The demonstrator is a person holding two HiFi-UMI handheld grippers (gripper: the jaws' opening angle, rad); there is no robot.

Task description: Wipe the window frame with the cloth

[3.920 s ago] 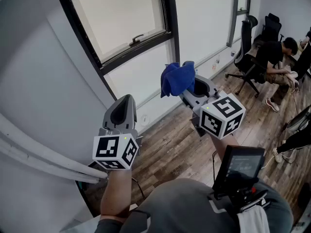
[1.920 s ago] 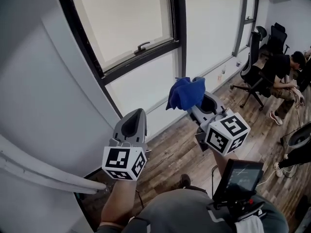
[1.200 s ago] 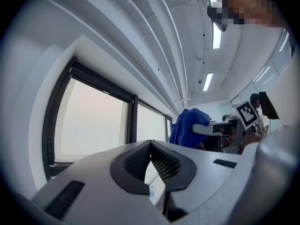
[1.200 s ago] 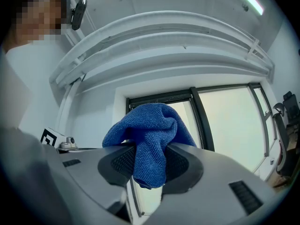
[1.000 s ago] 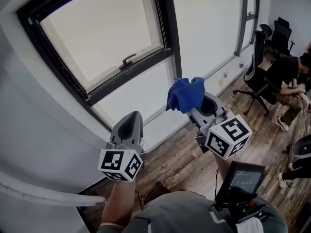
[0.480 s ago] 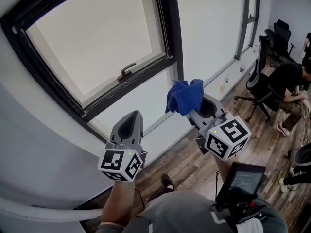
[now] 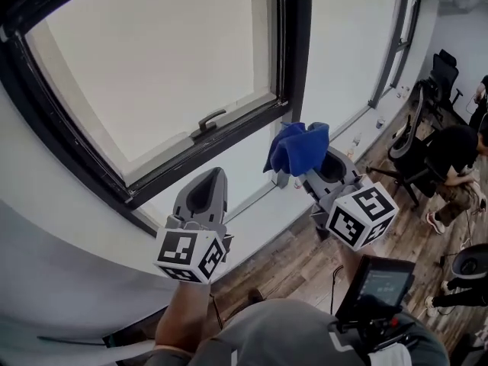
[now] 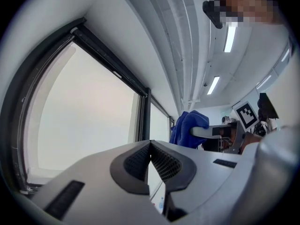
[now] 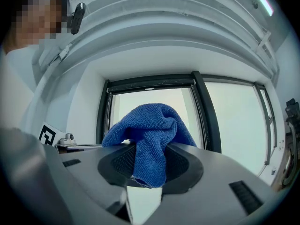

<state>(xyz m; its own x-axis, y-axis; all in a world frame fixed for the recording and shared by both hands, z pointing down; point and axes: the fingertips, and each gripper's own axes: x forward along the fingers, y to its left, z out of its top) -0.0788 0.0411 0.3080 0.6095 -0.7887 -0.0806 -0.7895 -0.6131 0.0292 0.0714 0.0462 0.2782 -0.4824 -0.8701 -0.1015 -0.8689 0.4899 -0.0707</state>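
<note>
**Bright office, long run of windows**

Near left, a plain pale grey wall. Set in it, a large window of frosted white glass, edged by a black window frame, with 1 dark handle on the lower rail. Further right, more tall glass, split by a dark upright, running to the far end. Below, a brown wood-plank floor. At far right, black office chairs and 1 seated person. Overhead, a white ceiling with long pipes and 2 lit strip lights. Even, pale daylight throughout.
</note>
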